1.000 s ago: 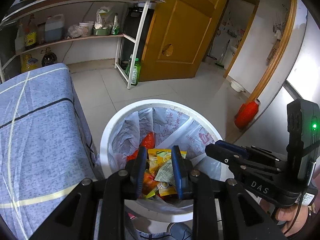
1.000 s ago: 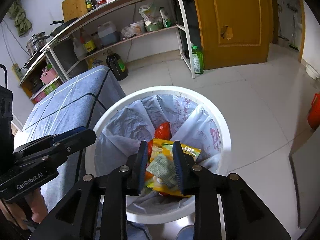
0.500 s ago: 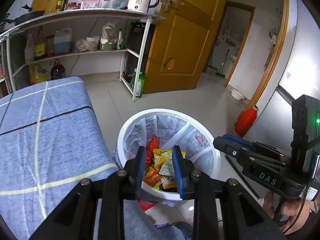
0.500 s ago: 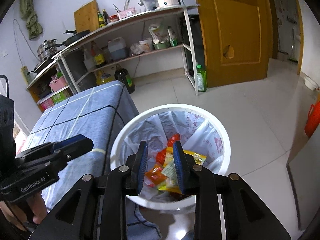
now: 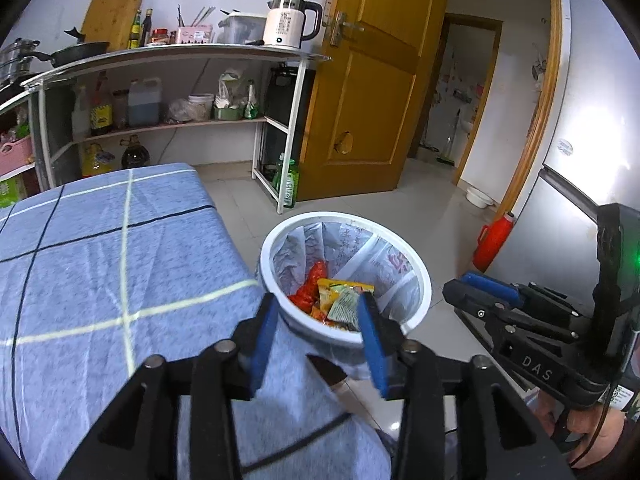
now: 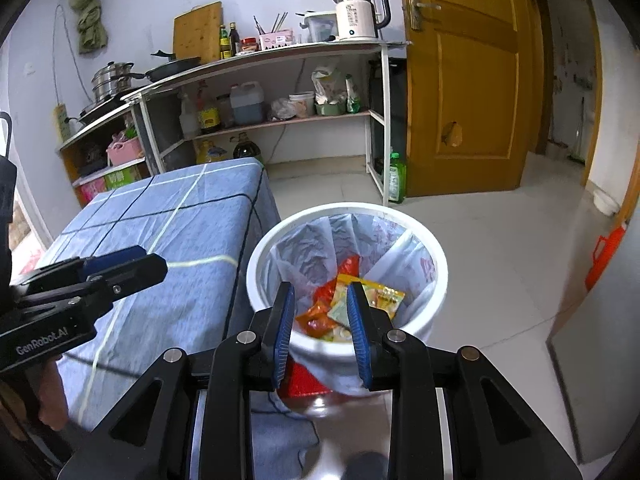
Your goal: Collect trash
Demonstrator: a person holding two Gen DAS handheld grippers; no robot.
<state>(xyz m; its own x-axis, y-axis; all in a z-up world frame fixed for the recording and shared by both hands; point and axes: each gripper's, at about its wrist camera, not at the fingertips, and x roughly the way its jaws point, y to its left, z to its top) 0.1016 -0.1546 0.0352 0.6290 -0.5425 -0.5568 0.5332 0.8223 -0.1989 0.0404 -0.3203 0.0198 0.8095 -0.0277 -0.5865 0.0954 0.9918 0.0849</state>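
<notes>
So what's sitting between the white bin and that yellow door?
In the right wrist view, only bare tiled floor lies between the white bin and the yellow door.

Evenly lit, soft daylight. Strong glare on fridge point(image 5: 592, 168) right of door point(image 5: 372, 80). Heavy fisheye bending, dark corners. Floor below fingers point(image 6: 359, 328) blurred.

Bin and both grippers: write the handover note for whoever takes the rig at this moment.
Left gripper: jaws open, empty, above the table's near corner beside the bin.
Right gripper: jaws open, empty, over the bin's near rim.
Bin: white, bag-lined, on the floor against the blue-clothed table.
Done: wrappers, red and yellow, lie inside the bin.
Left: no trash shows on the tablecloth or nearby floor; look over the rest of the room before stopping.
</notes>
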